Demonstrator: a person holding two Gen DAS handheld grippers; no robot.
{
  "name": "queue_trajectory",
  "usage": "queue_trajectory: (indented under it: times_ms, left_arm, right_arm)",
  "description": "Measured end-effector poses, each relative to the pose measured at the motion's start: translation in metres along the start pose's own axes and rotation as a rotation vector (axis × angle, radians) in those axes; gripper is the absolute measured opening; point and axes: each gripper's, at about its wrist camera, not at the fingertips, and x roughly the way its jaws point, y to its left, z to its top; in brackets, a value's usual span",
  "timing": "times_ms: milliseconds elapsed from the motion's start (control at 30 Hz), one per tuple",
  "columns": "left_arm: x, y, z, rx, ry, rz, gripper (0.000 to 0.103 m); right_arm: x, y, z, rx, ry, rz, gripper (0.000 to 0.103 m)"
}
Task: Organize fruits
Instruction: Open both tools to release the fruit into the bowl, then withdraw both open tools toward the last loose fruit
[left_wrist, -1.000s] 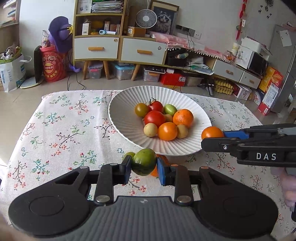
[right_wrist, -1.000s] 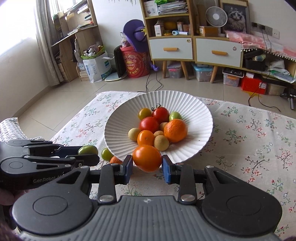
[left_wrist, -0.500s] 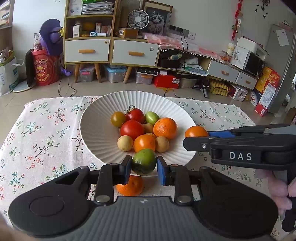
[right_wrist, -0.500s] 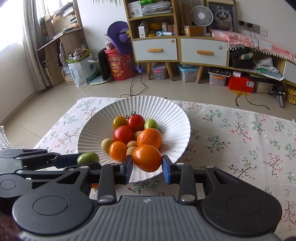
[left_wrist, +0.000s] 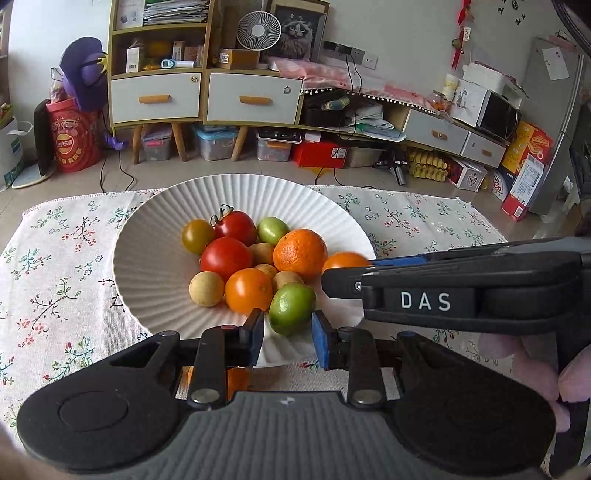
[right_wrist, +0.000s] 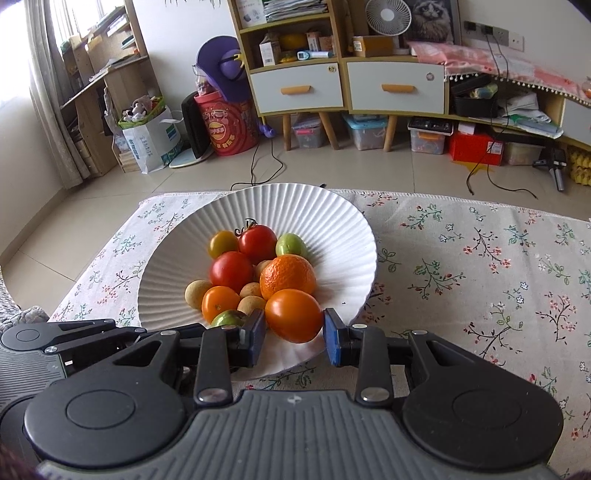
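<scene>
A white ribbed plate on the floral cloth holds several fruits: red tomatoes, a mandarin, orange, green and small tan ones. My left gripper is shut on a green tomato over the plate's near rim, beside the pile. Just to its right, my right gripper is shut on an orange tomato, also over the near rim. In the left wrist view the right gripper shows side-on. One orange fruit lies on the cloth under the left gripper.
The floral tablecloth spreads wide to the right of the plate. A hand grips the right tool's handle. Past the table's far edge are tiled floor, a drawer cabinet and boxes.
Both grippers have moved forward toward the plate, carrying their fruits from above the cloth to above the plate's near rim. Their grips have not changed.
</scene>
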Motion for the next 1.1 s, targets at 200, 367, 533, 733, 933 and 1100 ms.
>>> queue_trajectory:
  times_ms: [200, 367, 533, 733, 933, 1100]
  left_arm:
    - [0.000, -0.001, 0.000, -0.003, -0.001, 0.005, 0.022]
    - [-0.002, -0.002, -0.001, 0.006, 0.004, 0.012, 0.026]
    - [-0.009, -0.001, 0.000, 0.003, 0.002, 0.014, 0.040]
    - [-0.018, 0.000, -0.001, 0.020, 0.004, 0.018, 0.056]
    - [-0.028, 0.002, -0.004, 0.029, 0.009, 0.021, 0.070]
    - [-0.037, 0.006, -0.008, 0.028, 0.016, 0.020, 0.080]
  right_arm:
    - [-0.001, 0.000, 0.001, 0.009, -0.003, 0.003, 0.032]
    - [-0.006, -0.001, 0.003, 0.006, -0.012, 0.003, 0.032]
    - [-0.011, -0.003, 0.003, 0.007, -0.023, -0.003, 0.042]
    - [-0.020, -0.005, 0.003, 0.004, -0.034, -0.004, 0.057]
    - [-0.028, -0.006, 0.000, -0.008, -0.041, -0.012, 0.068]
    - [-0.035, -0.006, -0.005, -0.022, -0.040, -0.022, 0.077]
